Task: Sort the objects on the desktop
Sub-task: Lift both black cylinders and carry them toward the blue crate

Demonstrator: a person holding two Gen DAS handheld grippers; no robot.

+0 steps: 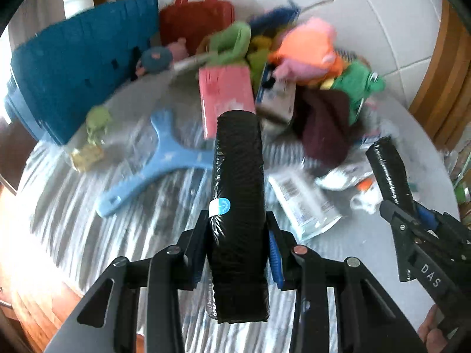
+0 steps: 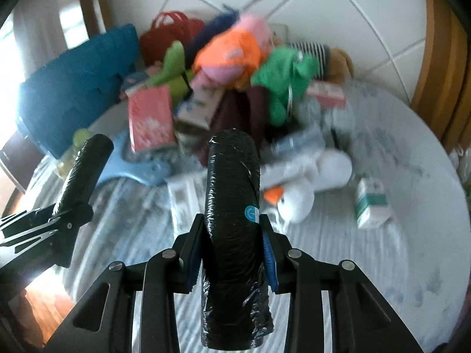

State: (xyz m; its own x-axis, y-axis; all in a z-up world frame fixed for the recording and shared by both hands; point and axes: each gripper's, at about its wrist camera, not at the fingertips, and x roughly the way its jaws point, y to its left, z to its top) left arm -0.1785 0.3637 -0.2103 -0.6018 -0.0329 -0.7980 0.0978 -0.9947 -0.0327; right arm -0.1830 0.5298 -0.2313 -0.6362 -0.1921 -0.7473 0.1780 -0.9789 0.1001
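A heap of objects lies at the back of a round table: an orange and pink plush (image 1: 306, 50) (image 2: 232, 53), a green plush (image 1: 359, 85) (image 2: 282, 85), a dark red cloth (image 1: 323, 126), a pink box (image 1: 225, 97) (image 2: 150, 120) and a light blue plastic paddle (image 1: 153, 161). A white plush duck (image 2: 306, 188) lies nearer the right gripper. My left gripper (image 1: 238, 235) is shut on a black plastic roll (image 1: 238, 194). My right gripper (image 2: 232, 232) is shut on another black roll (image 2: 232, 200). Both hover above the table's front. Each gripper shows in the other's view.
A blue basket (image 1: 79, 67) (image 2: 79, 85) and a red basket (image 1: 197, 17) stand at the back left. A small white and green carton (image 2: 372, 203) stands at the right. A white packet (image 1: 306, 200) and a yellow-green figure (image 1: 94, 135) lie on the striped tablecloth (image 1: 117, 235).
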